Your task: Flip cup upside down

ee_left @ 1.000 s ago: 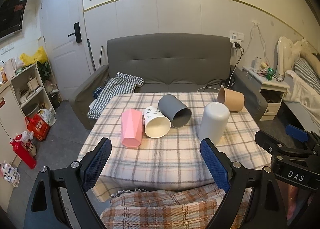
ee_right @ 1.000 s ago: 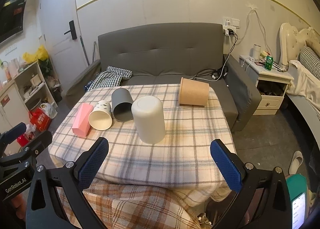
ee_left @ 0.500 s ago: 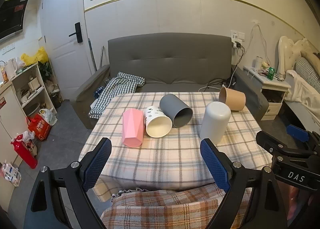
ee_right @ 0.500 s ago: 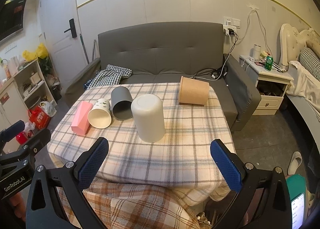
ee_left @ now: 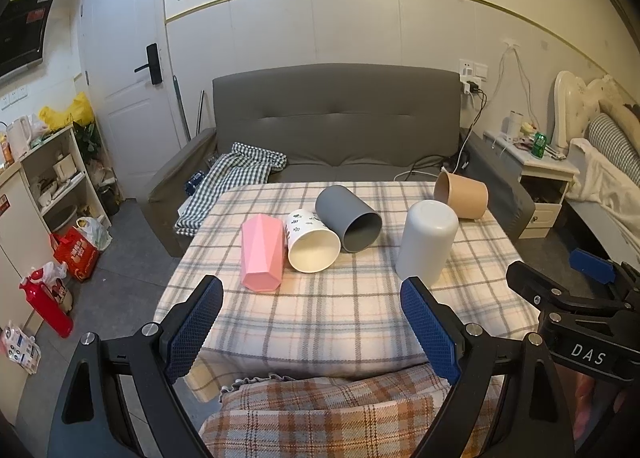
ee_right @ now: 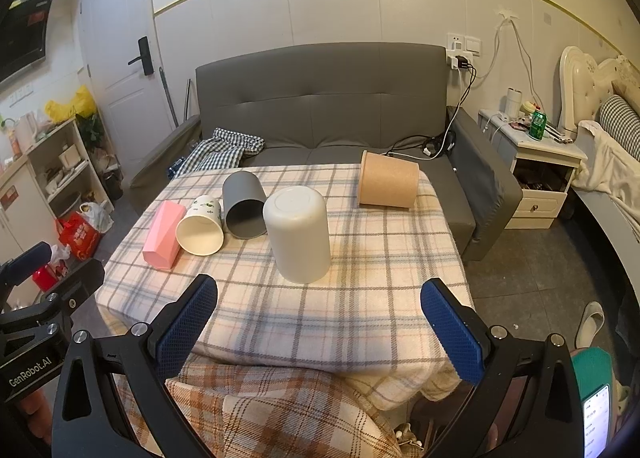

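A white cup [ee_left: 427, 240] [ee_right: 298, 232] stands upside down on the plaid table [ee_left: 340, 310] [ee_right: 360, 290]. A pink faceted cup [ee_left: 262, 252] [ee_right: 164, 234], a white patterned cup [ee_left: 310, 240] [ee_right: 201, 225], a grey cup [ee_left: 349, 222] [ee_right: 243, 203] and a brown paper cup [ee_left: 462, 197] [ee_right: 389, 184] lie on their sides. My left gripper [ee_left: 314, 328] is open and empty, short of the table's near edge. My right gripper [ee_right: 318, 332] is open and empty, in front of the white cup and apart from it.
A grey sofa [ee_left: 336, 125] with a checked cloth [ee_left: 236, 177] stands behind the table. A shelf unit [ee_left: 52, 177] and bags are on the left floor. A nightstand [ee_right: 532, 165] and a bed are on the right. A plaid blanket [ee_left: 328, 414] lies below the grippers.
Both grippers have pulled back slightly from the table; the cups look a little farther away. No cup has moved.
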